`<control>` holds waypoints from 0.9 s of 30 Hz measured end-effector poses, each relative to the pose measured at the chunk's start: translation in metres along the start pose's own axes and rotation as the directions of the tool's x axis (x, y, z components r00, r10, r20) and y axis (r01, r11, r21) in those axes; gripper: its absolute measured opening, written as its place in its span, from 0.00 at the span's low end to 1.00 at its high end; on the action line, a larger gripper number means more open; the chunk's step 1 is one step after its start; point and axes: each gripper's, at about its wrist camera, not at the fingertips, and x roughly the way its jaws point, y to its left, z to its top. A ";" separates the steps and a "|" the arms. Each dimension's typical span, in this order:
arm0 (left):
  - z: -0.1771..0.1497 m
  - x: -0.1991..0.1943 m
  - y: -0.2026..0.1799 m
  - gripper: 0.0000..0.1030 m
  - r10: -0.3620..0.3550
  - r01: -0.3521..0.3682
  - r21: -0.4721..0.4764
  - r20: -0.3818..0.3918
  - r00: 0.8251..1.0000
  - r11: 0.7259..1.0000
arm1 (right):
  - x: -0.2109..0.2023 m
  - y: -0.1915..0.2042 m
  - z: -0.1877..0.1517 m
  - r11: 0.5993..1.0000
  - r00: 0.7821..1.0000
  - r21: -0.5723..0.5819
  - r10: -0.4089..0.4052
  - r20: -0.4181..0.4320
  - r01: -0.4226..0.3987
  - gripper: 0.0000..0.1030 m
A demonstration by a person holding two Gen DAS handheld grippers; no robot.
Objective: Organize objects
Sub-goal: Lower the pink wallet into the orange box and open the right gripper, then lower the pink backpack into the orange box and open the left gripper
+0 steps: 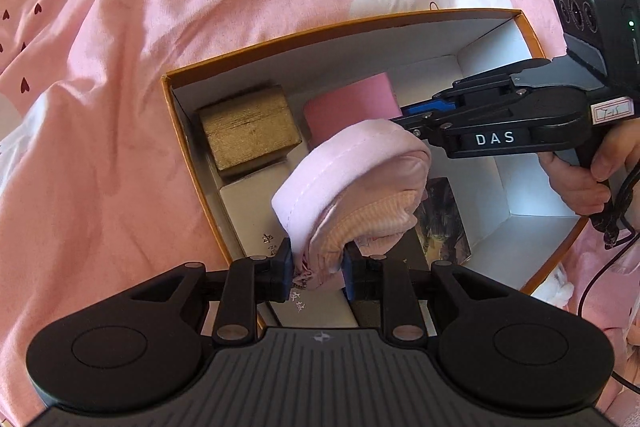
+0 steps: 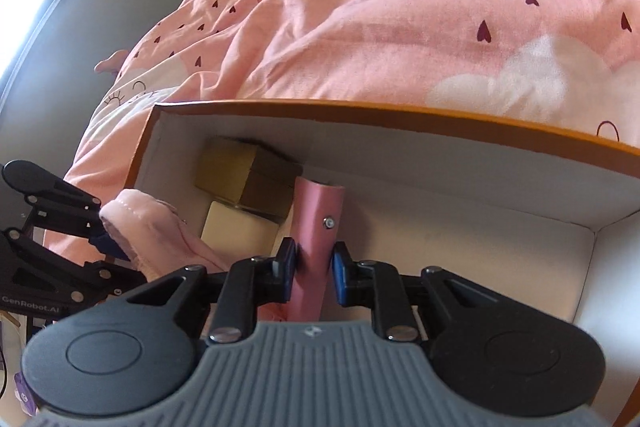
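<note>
Pink cloth (image 1: 352, 187) hangs bunched over the middle of the box (image 1: 344, 27), folded edge up, and the left gripper (image 1: 316, 267) is clamped on its lower end, pads (image 1: 285, 267) pressing the fabric from both sides. It is carried as a bundle, I'd say, so it goes in as one lump and doesn't spread over what is already packed. The right gripper (image 2: 312, 263) comes in from the box's right side, and its jaws are narrow around a pink piece with a small screw (image 2: 318, 223); the left pad looks to be touching it, the right one sits just beside it with a sliver of gap, so I can't call that a firm grip. My guess is it steadies things while the cloth comes down. Below, the gold block (image 1: 250, 131) sits tight in the far left corner, a pale box (image 1: 248, 203) is touching it on the near side, and a pink roll (image 1: 352, 103) stands just right of the block. A dark card (image 1: 442, 223) lies flat on the floor towards the near edge. The far right corner is bare, likely the room left for the cloth. The box rests on a pink quilt (image 1: 200, 7)
</note>
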 end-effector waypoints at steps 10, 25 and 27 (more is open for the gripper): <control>0.009 0.007 -0.007 0.27 0.023 -0.023 -0.009 0.027 0.999 1.000 | 0.023 0.003 -0.004 0.987 0.988 -0.054 -0.153 -0.019 0.151 0.31; 0.020 0.017 -0.009 0.26 -0.038 0.038 -0.026 0.013 0.999 0.999 | 0.020 -0.016 -0.023 0.995 0.999 0.095 -0.006 -0.035 0.009 0.06; 0.023 0.021 -0.008 0.26 -0.050 0.050 -0.039 0.006 0.999 0.998 | 0.018 -0.016 -0.024 0.995 0.999 0.098 -0.002 -0.037 0.006 0.05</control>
